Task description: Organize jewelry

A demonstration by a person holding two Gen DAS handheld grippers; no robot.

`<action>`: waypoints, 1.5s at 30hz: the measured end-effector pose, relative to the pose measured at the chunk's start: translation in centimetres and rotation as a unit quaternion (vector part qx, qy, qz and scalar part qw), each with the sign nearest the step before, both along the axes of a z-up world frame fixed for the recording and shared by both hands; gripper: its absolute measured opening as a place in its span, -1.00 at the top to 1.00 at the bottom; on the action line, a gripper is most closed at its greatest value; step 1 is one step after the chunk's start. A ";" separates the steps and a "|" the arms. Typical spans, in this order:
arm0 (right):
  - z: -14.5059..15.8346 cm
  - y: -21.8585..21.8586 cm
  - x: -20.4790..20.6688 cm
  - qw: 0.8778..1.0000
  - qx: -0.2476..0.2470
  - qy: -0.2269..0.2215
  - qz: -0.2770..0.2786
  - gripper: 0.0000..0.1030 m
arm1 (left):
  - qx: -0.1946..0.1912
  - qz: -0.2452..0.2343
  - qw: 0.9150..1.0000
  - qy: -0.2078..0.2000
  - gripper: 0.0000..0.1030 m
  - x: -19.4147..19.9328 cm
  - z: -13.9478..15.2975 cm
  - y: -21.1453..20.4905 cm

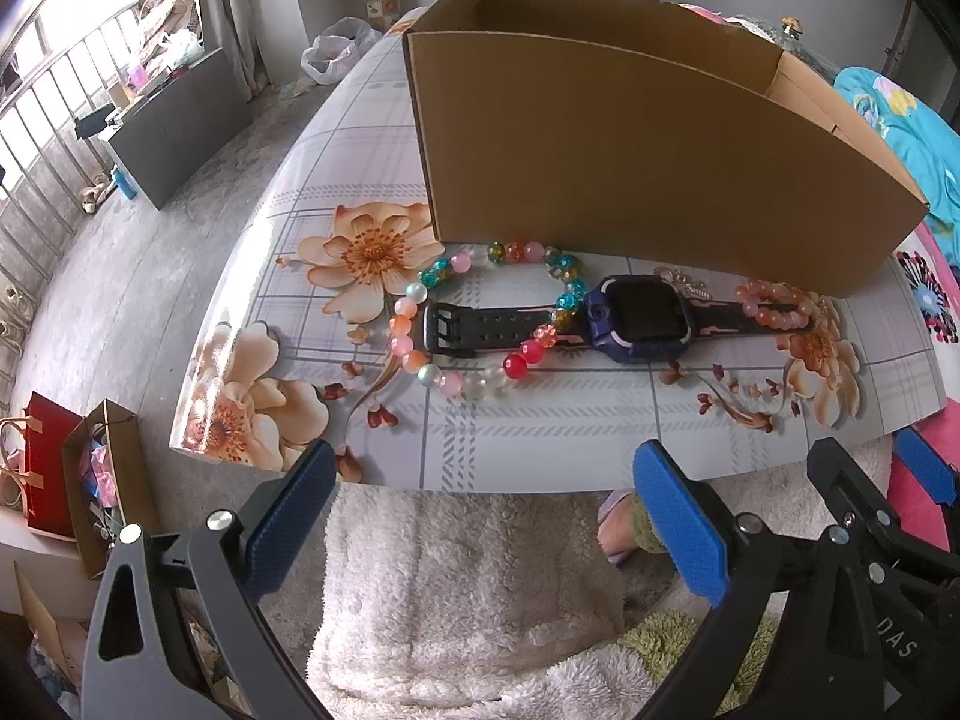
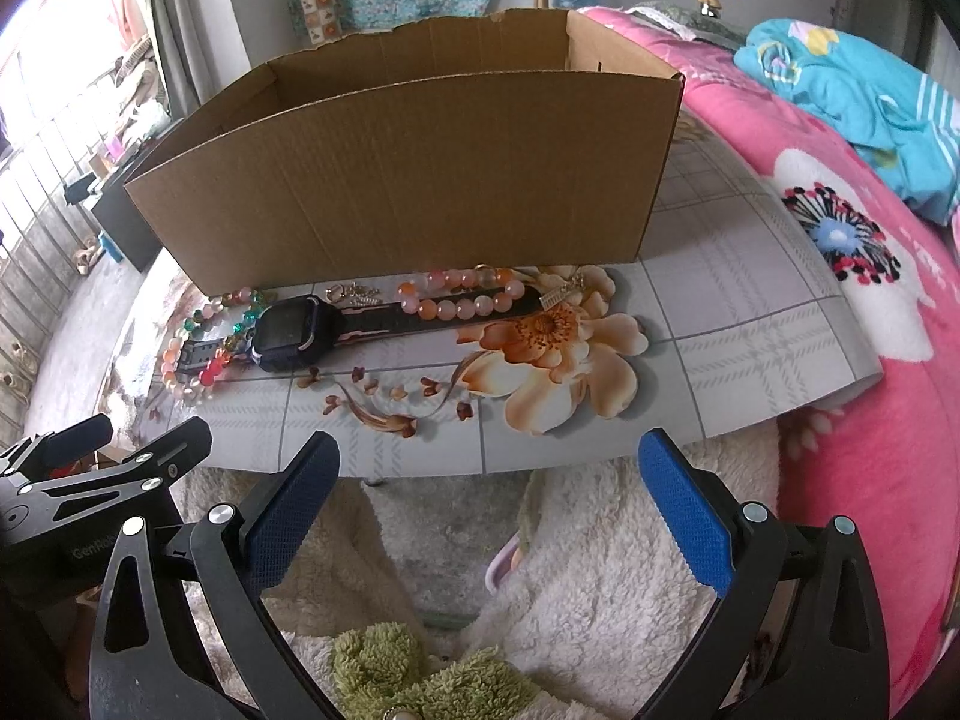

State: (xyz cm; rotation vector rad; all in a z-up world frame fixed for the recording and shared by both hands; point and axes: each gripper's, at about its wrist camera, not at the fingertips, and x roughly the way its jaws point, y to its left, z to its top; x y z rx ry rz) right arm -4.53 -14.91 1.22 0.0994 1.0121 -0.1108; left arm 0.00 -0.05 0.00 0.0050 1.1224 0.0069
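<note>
Both grippers hang short of the bench (image 1: pixel 540 444), fingers spread wide and holding nothing: the left gripper (image 1: pixel 483 516) and the right gripper (image 2: pixel 489 510). On the flowered cloth, just before the cardboard box (image 1: pixel 630 156), a watch (image 1: pixel 639 315) lies through a colourful bead bracelet (image 1: pixel 480 318), with a pink bead bracelet (image 2: pixel 465 294) around its other strap.

One cardboard box (image 1: pixel 630 168), one watch (image 1: pixel 636 318), two bead bracelets: multicolour (image 1: pixel 480 318), orange-pink (image 2: pixel 468 297); two grippers.
</note>
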 end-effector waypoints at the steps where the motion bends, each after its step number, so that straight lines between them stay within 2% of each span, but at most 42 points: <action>1: 0.0 0.0 0.0 1.000 0.000 0.000 0.000 -0.87 | 0.001 0.000 1.000 0.000 -0.89 0.0 0.0 0.0; 45: -0.1 0.1 0.0 1.000 0.002 0.001 -0.001 -0.87 | 0.001 0.000 1.000 0.004 -0.89 -0.3 -0.3 0.0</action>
